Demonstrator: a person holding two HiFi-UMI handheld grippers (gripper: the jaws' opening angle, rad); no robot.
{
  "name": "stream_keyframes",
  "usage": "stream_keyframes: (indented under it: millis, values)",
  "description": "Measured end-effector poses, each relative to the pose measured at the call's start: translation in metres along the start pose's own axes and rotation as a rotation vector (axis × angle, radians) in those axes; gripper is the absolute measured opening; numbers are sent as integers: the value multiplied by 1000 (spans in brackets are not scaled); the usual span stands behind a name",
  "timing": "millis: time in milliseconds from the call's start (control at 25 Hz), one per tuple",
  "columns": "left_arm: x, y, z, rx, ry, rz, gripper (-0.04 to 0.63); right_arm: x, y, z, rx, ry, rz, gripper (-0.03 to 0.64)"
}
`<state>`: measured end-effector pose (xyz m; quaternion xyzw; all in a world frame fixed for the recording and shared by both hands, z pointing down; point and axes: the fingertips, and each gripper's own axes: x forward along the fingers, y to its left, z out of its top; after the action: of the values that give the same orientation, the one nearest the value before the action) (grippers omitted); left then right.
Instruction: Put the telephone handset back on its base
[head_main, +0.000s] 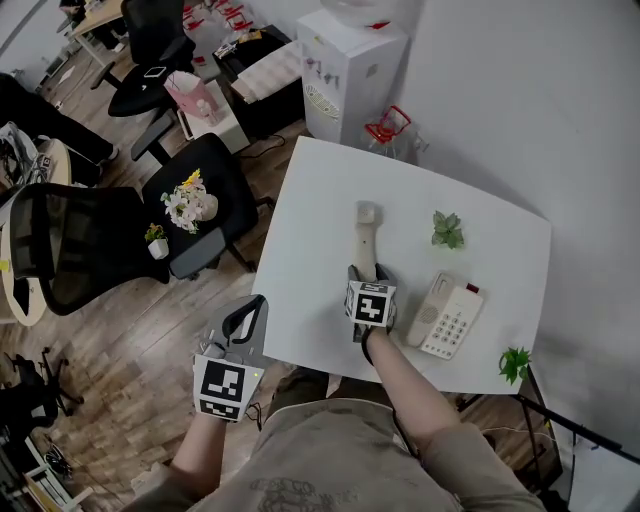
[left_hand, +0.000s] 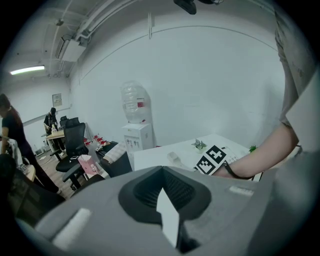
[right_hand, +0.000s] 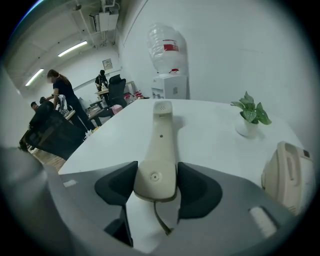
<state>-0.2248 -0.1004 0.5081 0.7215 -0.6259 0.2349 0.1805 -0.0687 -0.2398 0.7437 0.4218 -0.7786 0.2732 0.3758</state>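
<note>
**Q:** How does the cream plastic telephone handset (head_main: 366, 238) lie?

**A:** Flat on the white counter (head_main: 310, 230), long axis pointing away. Beyond the counter's edge, the left gripper (head_main: 248, 310) has its fingers clenched on nothing. The right gripper (right_hand: 156, 182) has its fingers grasping the handset's near end. The cream push-button base (head_main: 447, 315) sits just right.

Left grey two-jaw gripper (head_main: 256, 302): held low beside the body, black pads together, nothing between them. Right grey two-jaw gripper (right_hand: 155, 176): extended on a bare forearm (head_main: 402, 385), pitched downward, pads contacting both sides of the cream plastic telephone handset (right_hand: 161, 140).
</note>
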Motion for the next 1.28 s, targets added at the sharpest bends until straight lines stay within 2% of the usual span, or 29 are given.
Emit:
stream_keyframes:
  millis: [80,200,360,640,760,1040,1280]
  values:
    - [-1,1,-2,-2,5,-3,2,-1,0,0,13,0,1,276]
    - [-4,3,-3,-10,-1,1,2,-5,2,4,89,-18,48,273]
    - [-7,-1,-1,-27,-17,-7,2,-21,4,11,230,-42,175,272]
    - [-11,-15,9,-10,-39,-28,2,-62,-1,26,522,-100,392,268]
    - [-10,-22,15,-11,-48,-42,2,-85,-5,31,616,-120,469,268]
    - [-4,-45,37,-45,-88,-94,2,-156,-9,54,719,-201,641,268]
    - [5,-69,68,-115,-156,-190,2,-226,-23,93,746,-331,756,268]
